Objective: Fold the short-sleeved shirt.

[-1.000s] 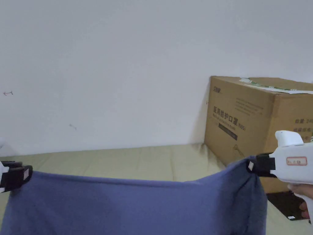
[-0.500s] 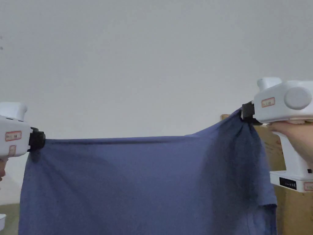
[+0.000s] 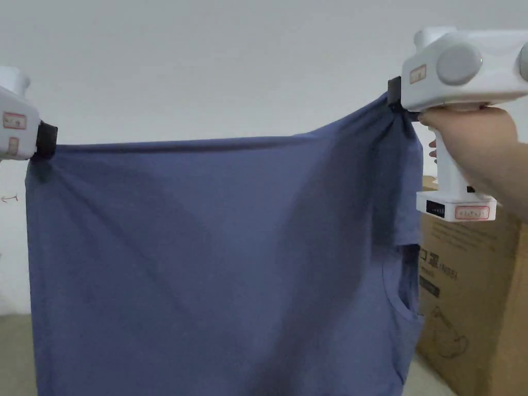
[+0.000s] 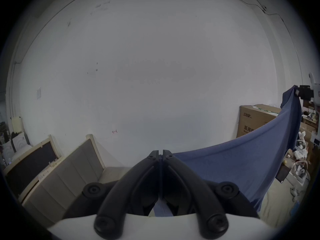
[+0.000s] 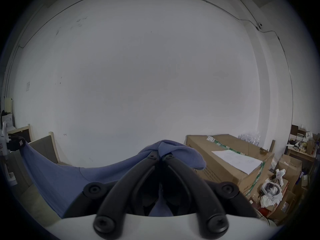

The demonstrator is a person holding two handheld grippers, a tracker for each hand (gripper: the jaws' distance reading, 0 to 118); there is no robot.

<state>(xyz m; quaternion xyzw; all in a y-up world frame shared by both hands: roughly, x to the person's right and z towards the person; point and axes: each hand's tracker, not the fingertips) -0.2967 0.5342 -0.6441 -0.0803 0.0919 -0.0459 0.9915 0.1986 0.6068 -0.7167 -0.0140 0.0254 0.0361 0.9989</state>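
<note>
A blue short-sleeved shirt (image 3: 216, 258) hangs in the air, stretched wide between both grippers. My left gripper (image 3: 45, 140) is shut on its upper left corner, and in the left gripper view the jaws meet with shirt (image 4: 233, 165) cloth running off to the right. My right gripper (image 3: 396, 98) is shut on the upper right corner, held higher than the left. In the right gripper view a bunch of shirt (image 5: 174, 148) cloth sticks out past the closed jaws. A sleeve and the neck opening (image 3: 405, 289) hang at the lower right. The shirt's lower edge is out of frame.
A large cardboard box (image 3: 474, 304) stands at the right, behind the shirt, on a beige surface (image 3: 13, 356). A plain white wall (image 3: 232, 62) is behind. Wooden framed boards (image 4: 52, 165) lean at the left, and cluttered boxes (image 5: 285, 174) lie far right.
Both grippers have lifted the shirt from low over the beige surface to high in the air. Much more of the cloth now hangs free, and the right side rose further than the left.
</note>
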